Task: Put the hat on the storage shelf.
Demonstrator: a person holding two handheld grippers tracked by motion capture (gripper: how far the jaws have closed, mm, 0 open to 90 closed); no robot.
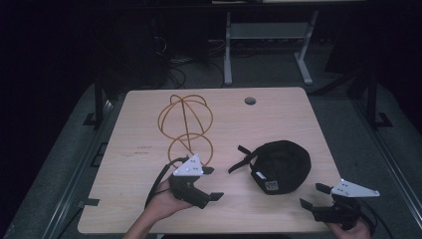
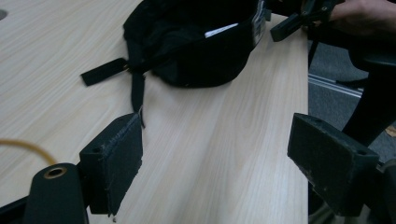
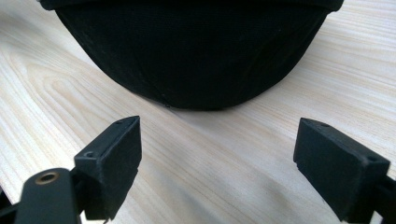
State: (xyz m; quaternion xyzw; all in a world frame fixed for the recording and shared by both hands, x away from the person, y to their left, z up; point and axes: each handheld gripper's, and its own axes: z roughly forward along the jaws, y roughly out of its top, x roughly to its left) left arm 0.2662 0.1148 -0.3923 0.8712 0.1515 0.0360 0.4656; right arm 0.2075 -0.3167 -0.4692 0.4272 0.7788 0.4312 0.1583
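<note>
**Q:** On the wooden table (image 1: 149, 209), what stands ready for the step in hand?

**A:** A black cap (image 1: 281, 166) lies right of centre, opening upward, its straps (image 1: 242, 158) trailing leftward. A gold wire stand (image 1: 185, 127) sits behind and to the left, well apart from the cap. Both tongs are spread and hold nothing: the left gripper (image 1: 211, 183) faces the strap side, and the right gripper (image 1: 312, 195) is near the cap's rounded edge.

**Q:** How is the grasp best made?

**A:** Judging from the gripper views, each should close on a single layer of rim fabric, not on the loose straps (image 2: 133, 79), which would slip. The right gripper (image 3: 217, 158) is centred on the cap (image 3: 196, 56) but apart from it; it needs to advance. Lifting level from opposite sides should keep the soft crown from folding.
</note>
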